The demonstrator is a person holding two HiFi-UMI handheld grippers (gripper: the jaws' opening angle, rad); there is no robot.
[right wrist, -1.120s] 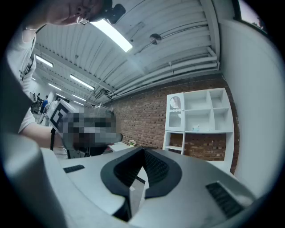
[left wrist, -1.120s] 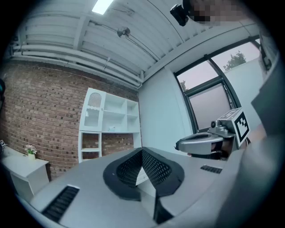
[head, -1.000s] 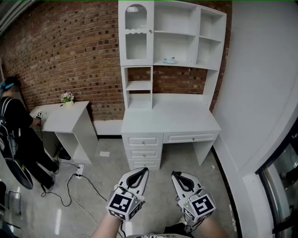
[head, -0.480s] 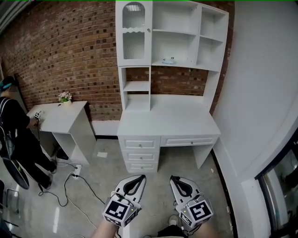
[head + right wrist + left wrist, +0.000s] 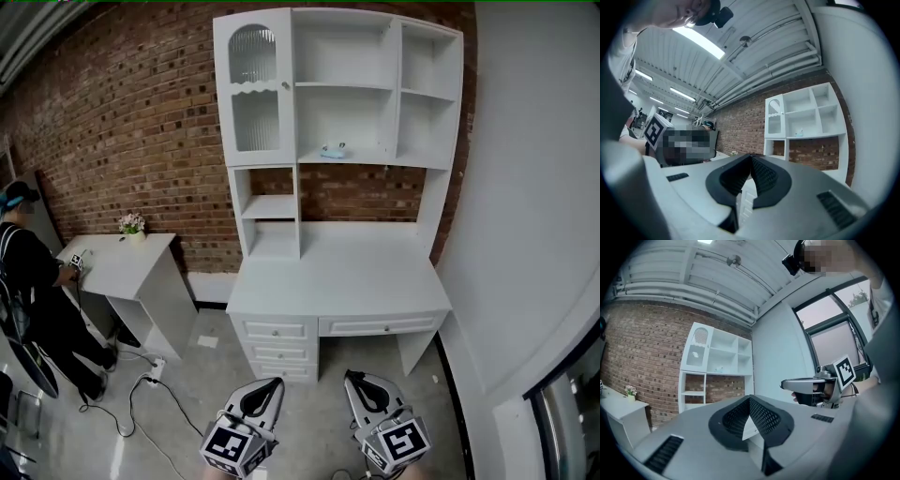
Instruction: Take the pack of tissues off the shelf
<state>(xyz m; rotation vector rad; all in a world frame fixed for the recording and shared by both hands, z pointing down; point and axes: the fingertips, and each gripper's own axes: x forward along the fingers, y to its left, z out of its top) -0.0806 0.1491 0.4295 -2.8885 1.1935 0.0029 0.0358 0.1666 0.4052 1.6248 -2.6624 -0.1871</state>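
Note:
A small pale blue pack of tissues (image 5: 332, 149) lies on the middle shelf of the white hutch (image 5: 339, 157) above the desk (image 5: 337, 272); it shows tiny in the left gripper view (image 5: 719, 369) and the right gripper view (image 5: 800, 133). Both grippers hang low at the bottom of the head view, far from the shelf, pointing toward the desk. My left gripper (image 5: 272, 384) is shut with nothing in it, its jaws meeting at the tip. My right gripper (image 5: 352, 378) is likewise shut and empty.
The hutch has a glass-door cabinet (image 5: 255, 96) at upper left and drawers (image 5: 275, 330) below the desktop. A small white side table (image 5: 122, 264) with a flower pot (image 5: 131, 224) stands left, a person (image 5: 37, 281) beside it. Cables (image 5: 141, 384) lie on the floor. A white wall (image 5: 534, 187) runs along the right.
The view has come nearer to the desk and tilted up, so the hutch looks larger. Both grippers have sunk lower in the head view and stay shut.

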